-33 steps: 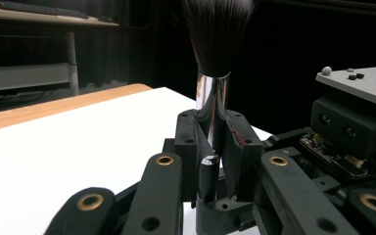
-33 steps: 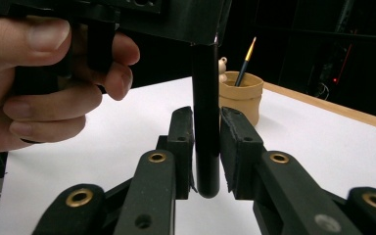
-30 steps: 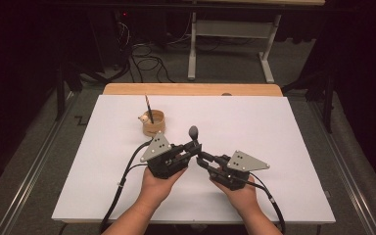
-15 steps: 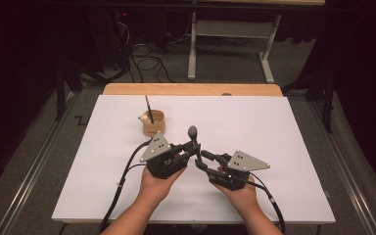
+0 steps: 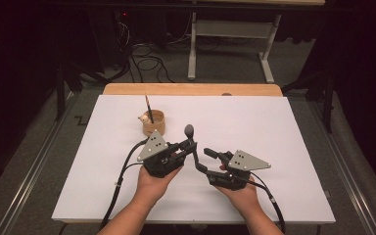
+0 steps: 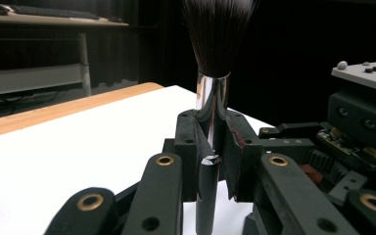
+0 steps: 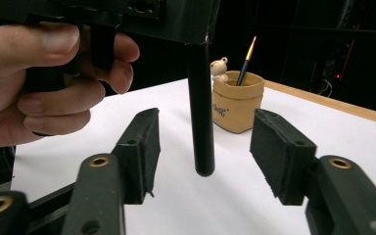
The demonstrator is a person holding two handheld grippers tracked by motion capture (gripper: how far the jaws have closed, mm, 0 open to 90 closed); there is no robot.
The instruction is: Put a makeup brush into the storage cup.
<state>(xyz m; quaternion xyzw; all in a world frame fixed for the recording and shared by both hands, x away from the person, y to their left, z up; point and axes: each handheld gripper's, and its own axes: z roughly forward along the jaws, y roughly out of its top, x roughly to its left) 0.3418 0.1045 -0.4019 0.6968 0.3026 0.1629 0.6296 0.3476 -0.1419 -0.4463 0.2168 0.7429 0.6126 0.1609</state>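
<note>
Jaws of left gripper (image 6: pixel 210 147) clamped on upright black-handled, chrome-ferruled makeup brush (image 6: pixel 211 98), above white table (image 5: pixel 284 127). Jaws of right gripper (image 7: pixel 203 156) just opening, apart either side of handle, not touching. Tan bear-trimmed cup (image 5: pixel 153 122) behind.

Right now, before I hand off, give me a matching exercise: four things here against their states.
1. left tool
2. right tool
3. brush
4. cup

A. holds a thin paintbrush
B. upright, bristles up
C. jaws apart, just been opening, handle between them untouched
D. shut on the ferrule

Pairs: 1-D, 2-C, 3-B, 4-A
</note>
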